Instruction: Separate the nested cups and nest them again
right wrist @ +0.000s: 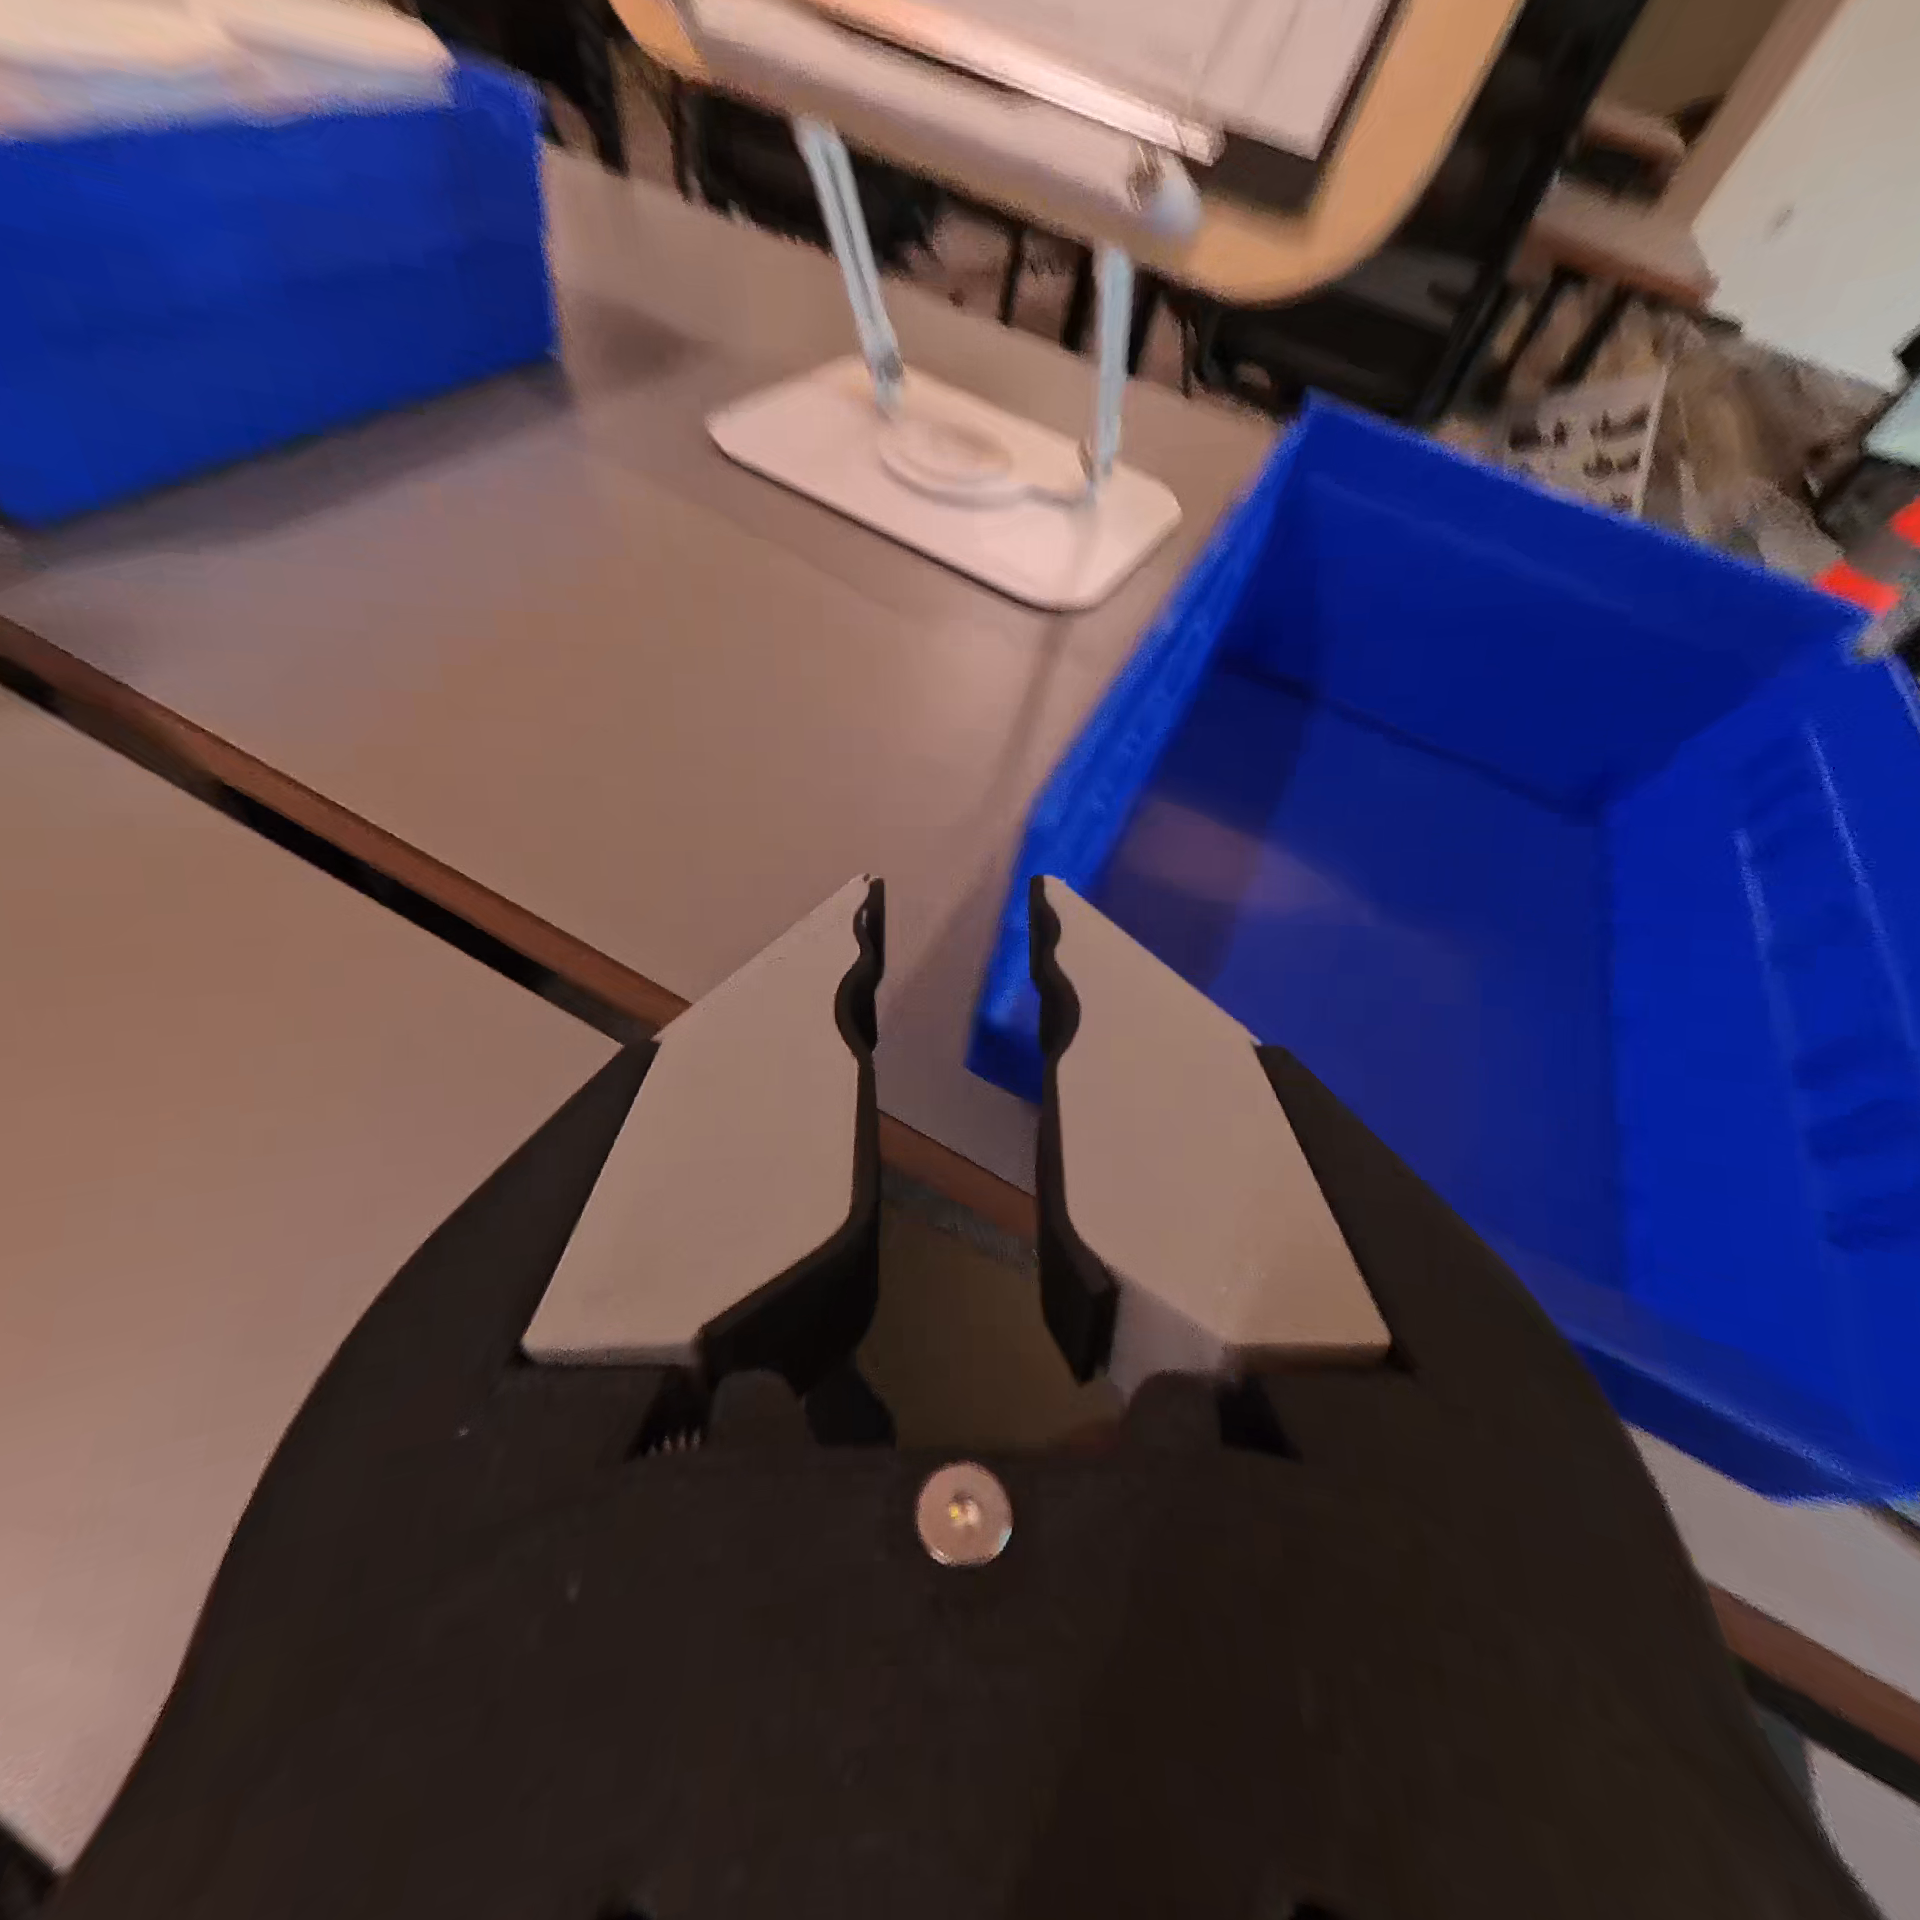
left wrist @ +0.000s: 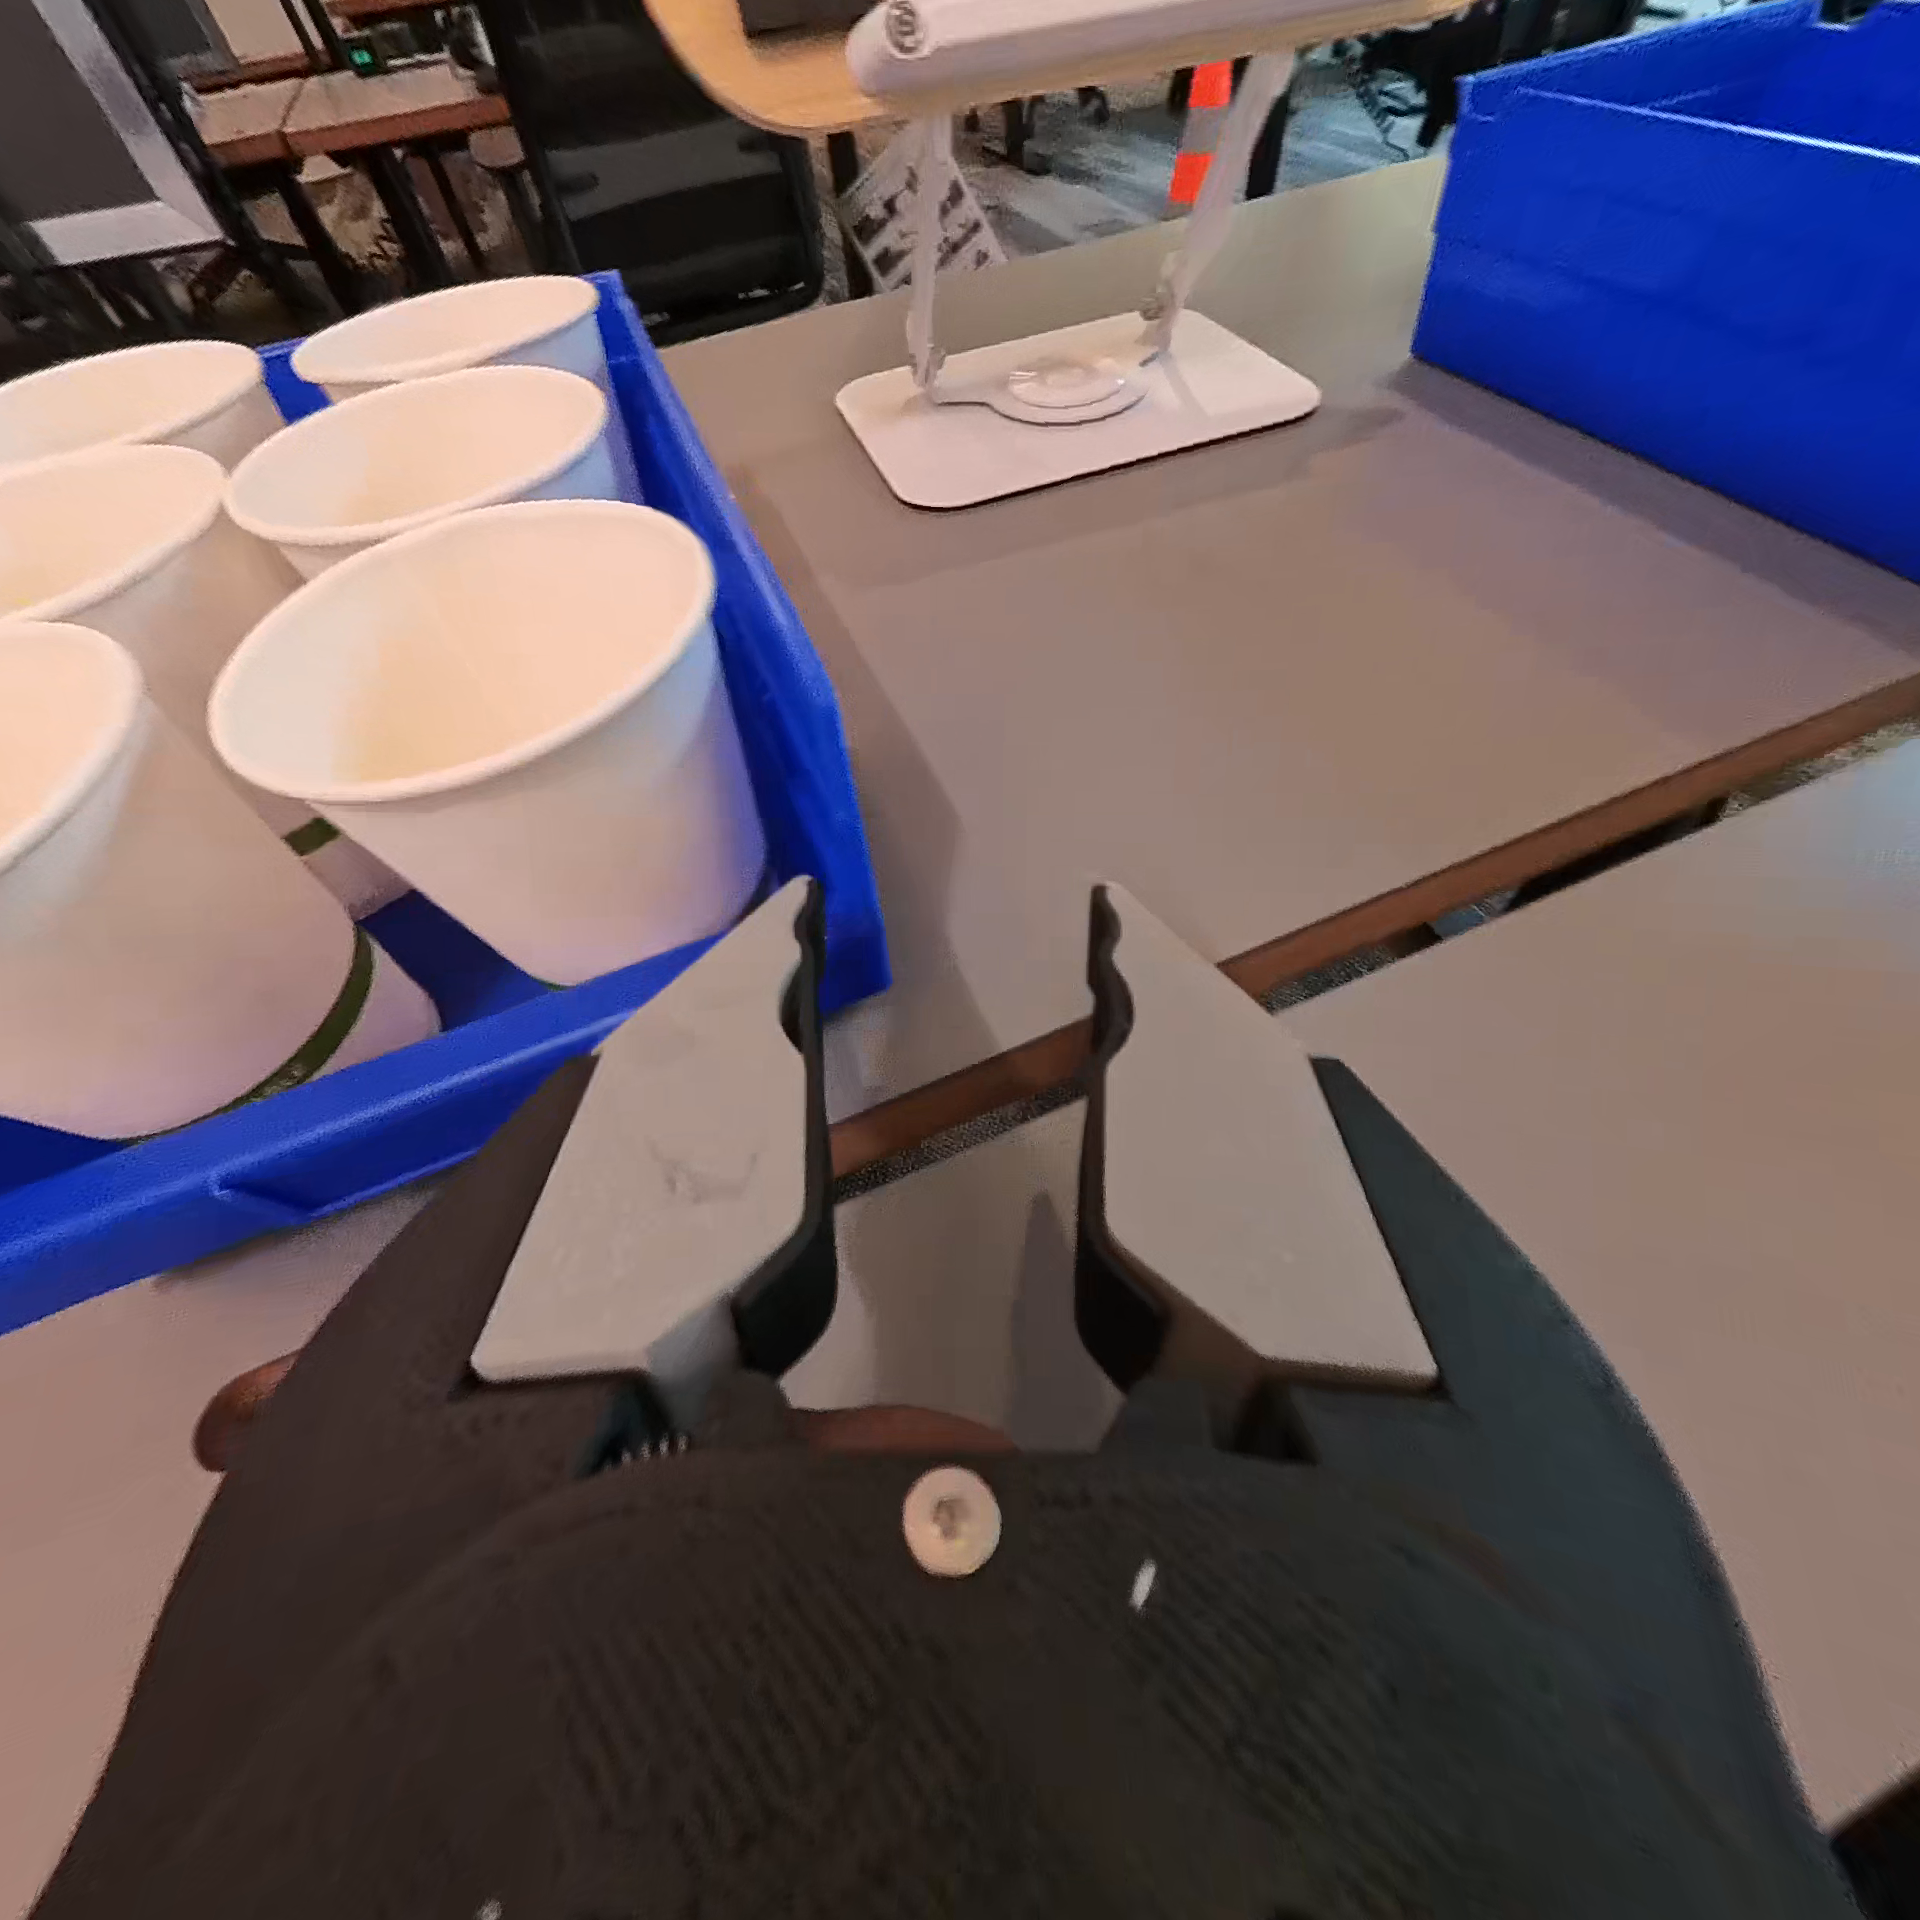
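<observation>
Left gripper [left wrist: 948, 914] part open, holding nothing; white paper cups [left wrist: 488, 717] stand in a blue bin [left wrist: 790, 748] just ahead-left. Right gripper [right wrist: 956, 914] also part open & empty, an empty blue bin [right wrist: 1455, 935] ahead-right. No cup gripped — task looks barely begun, or between rounds.

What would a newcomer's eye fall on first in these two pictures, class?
First, the cluster of white paper cups packed in a blue bin at the left of the left wrist view. Next, the empty blue bin at the right of the right wrist view. Both pairs of tongs, left and right, stand open and empty above the grey table, with a white stand beyond.
</observation>
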